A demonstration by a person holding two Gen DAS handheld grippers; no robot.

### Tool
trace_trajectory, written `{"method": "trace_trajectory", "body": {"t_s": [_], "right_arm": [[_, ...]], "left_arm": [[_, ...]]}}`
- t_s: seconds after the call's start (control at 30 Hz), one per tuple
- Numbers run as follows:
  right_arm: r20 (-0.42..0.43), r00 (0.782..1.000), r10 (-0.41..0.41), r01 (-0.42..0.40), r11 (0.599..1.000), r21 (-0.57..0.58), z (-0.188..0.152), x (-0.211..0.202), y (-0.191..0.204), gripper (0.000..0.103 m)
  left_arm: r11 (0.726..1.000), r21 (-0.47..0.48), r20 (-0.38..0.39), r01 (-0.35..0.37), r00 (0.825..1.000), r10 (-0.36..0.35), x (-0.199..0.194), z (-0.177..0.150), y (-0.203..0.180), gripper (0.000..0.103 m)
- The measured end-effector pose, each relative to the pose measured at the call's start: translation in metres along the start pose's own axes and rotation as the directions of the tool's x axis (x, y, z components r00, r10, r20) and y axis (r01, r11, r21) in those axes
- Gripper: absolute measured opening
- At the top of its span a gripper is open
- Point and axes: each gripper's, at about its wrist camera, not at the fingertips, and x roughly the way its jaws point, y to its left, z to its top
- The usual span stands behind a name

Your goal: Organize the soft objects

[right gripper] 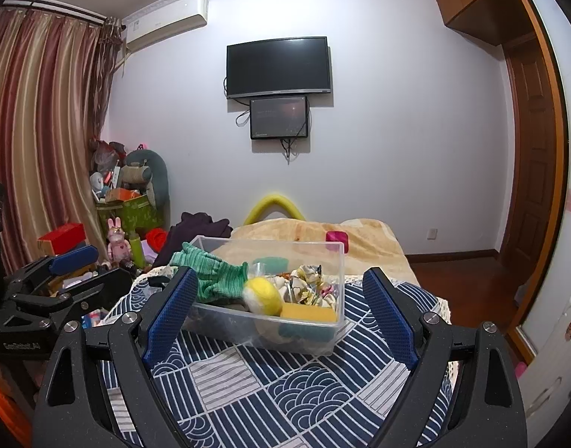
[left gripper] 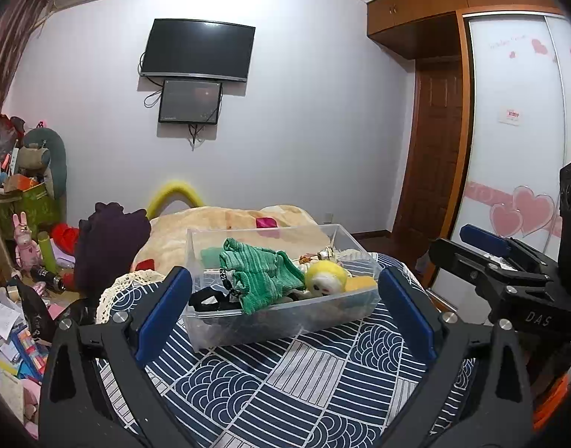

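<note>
Left wrist view showed the left gripper [left gripper: 285, 306] with its blue-padded fingers [left gripper: 162, 313] spread wide and holding nothing. Between them, a little beyond the tips, a clear plastic bin [left gripper: 285, 321] sat on a navy-and-white patterned cloth [left gripper: 304, 384]. A green ribbed knit piece [left gripper: 263, 276] lay heaped in the bin and drooped over its near wall. Just right of it rested a yellow plush toy [left gripper: 326, 278] with a white face, touching a yellow sponge [left gripper: 362, 283]. Dark fabric [left gripper: 210, 298] lay low on the bin's left side. At the right edge the right gripper [left gripper: 487, 246] appeared from the side; its jaw state could not be told from here.

Right wrist view showed the right gripper [right gripper: 281, 310] likewise wide apart and empty, the same bin [right gripper: 334, 257] framed between its fingers [right gripper: 171, 313]. The green knit [right gripper: 214, 278] spilled over the bin's left rim, the yellow plush [right gripper: 263, 295] leaned against the near wall, and the sponge [right gripper: 307, 313] lay flat beside it. A crumpled floral cloth [right gripper: 307, 283] filled the bin's right part. Behind stood a bed with a beige blanket [right gripper: 307, 235], and the left gripper [right gripper: 72, 257] showed at the left edge.
</note>
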Motion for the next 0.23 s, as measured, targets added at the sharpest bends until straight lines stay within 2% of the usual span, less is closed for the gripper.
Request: {"method": "trace_trajectory", "body": {"t_s": [0.23], "right_arm": [[-0.012,1.0,-0.002,0.002,1.0,0.002,-0.002,0.0031,0.0015,0.089]], "left_arm": [[1.0,0.001,-0.007,0.006,1.0,-0.006,0.0008,-0.0007,-0.0016,0.102]]}}
